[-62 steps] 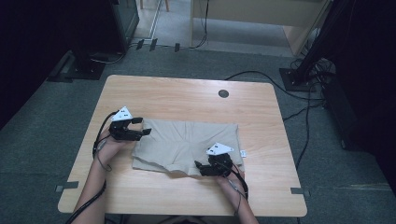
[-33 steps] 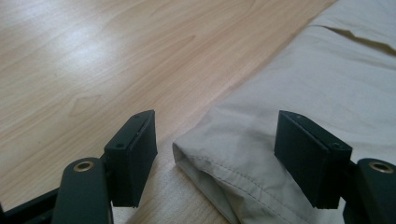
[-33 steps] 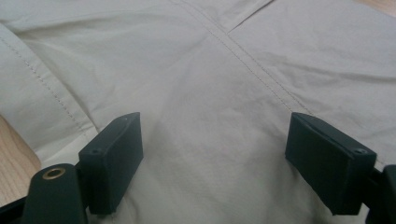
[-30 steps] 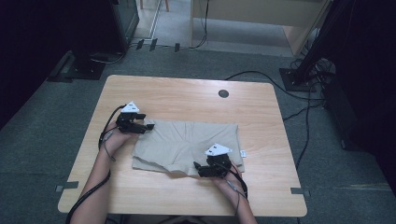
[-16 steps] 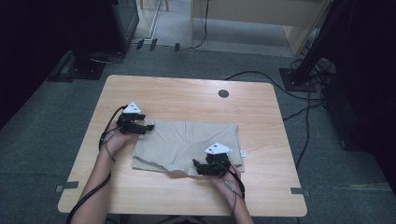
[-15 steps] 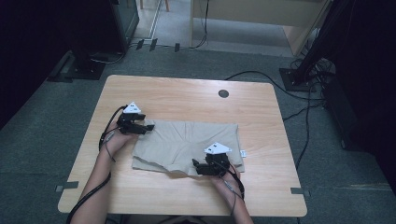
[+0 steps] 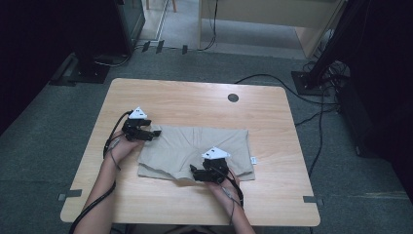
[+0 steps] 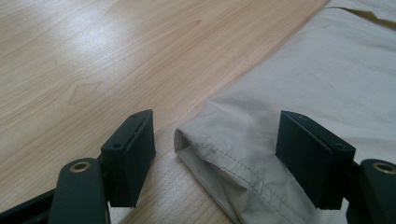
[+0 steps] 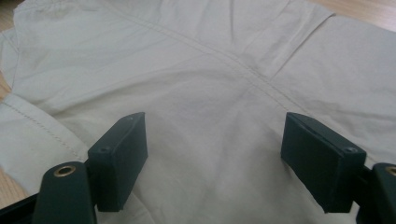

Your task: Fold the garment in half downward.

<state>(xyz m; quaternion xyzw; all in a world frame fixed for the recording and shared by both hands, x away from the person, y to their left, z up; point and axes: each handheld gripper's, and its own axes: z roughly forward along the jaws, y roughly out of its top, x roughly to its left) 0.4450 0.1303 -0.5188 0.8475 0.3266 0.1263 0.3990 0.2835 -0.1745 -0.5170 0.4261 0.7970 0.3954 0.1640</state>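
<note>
In the high view, a folded beige garment (image 7: pixel 195 151) lies flat on the wooden table (image 7: pixel 272 122), near its middle and towards the person's side. The left gripper (image 7: pixel 155 132) sits at the garment's far left corner, and the right gripper (image 7: pixel 192 171) rests over its near edge. In the left gripper view, the jaws stand wide apart, and a stitched hem corner of the garment (image 8: pixel 210 144) lies on the table between them, nearer the right jaw, with neither jaw pressing it. In the right gripper view, the jaws are likewise spread wide above the garment (image 9: pixel 210 107), whose seamed cloth lies between and beyond them, unclamped.
</note>
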